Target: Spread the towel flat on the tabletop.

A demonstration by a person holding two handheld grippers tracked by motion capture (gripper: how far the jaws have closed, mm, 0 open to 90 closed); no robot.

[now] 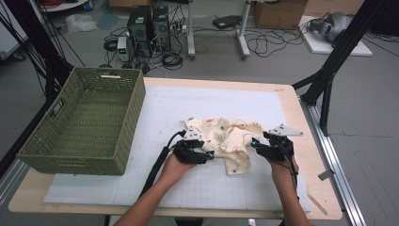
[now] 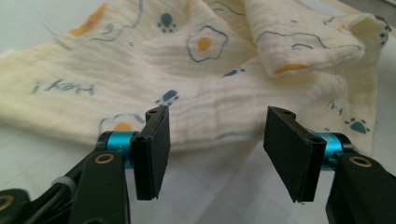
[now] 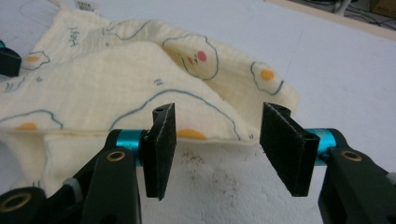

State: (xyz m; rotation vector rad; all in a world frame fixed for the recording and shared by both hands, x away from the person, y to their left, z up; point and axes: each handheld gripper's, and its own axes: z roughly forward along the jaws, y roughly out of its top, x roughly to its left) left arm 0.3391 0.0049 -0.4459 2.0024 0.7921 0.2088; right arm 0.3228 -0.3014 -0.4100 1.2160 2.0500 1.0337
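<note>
A cream cloth (image 1: pixel 229 136) printed with fried eggs and blue paw marks lies crumpled on the white mat (image 1: pixel 211 188) in the middle of the table. My left gripper (image 1: pixel 210 154) sits at the cloth's near left edge. In the left gripper view the cloth (image 2: pixel 196 70) lies just beyond the left gripper (image 2: pixel 217 156), whose jaws stand open with nothing between them. My right gripper (image 1: pixel 255 145) is at the cloth's right side. In the right gripper view the right gripper (image 3: pixel 217 149) is open in front of a folded edge of the cloth (image 3: pixel 140 79), not touching it.
A green woven basket (image 1: pixel 123 136) stands empty on the table's left part. The wooden table edge (image 1: pixel 320 188) runs along the right, with a black frame post (image 1: pixel 329 70) beyond it. Computers and cables lie on the floor behind the table.
</note>
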